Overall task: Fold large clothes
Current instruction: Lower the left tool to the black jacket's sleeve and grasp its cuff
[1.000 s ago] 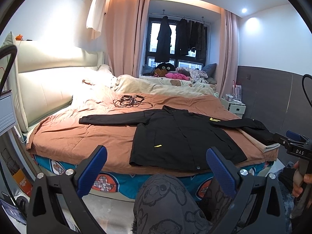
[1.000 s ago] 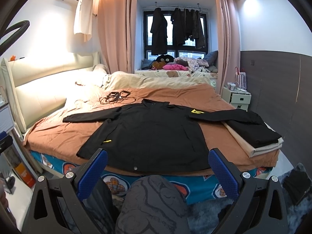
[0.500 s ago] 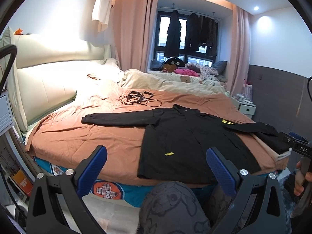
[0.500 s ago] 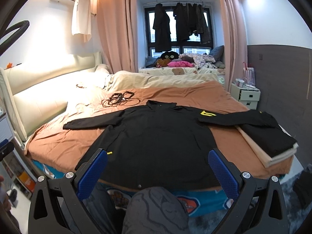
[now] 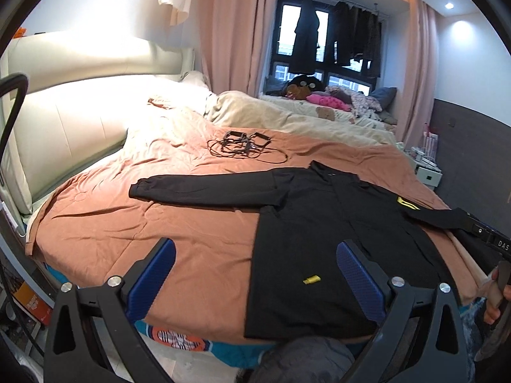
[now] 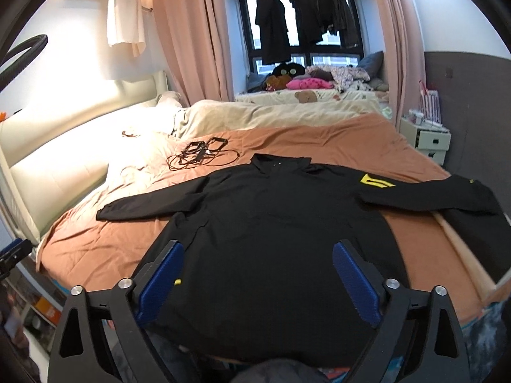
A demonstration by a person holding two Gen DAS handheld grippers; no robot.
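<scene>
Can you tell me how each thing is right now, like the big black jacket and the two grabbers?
Large black jacket: spread flat on the bed, both sleeves out, unfolded.
Left gripper: jaws open, holding nothing.
Right gripper: jaws open, holding nothing.
Tangled black cables: lying loose beyond the collar.
Folded black garment: stacked on a folded beige one at the bed's right edge.
Pink curtains: drawn open.

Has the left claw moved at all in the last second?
Yes. The left claw has come forward and up toward the bed; the black jacket now sits closer and lower between its fingers.
</scene>
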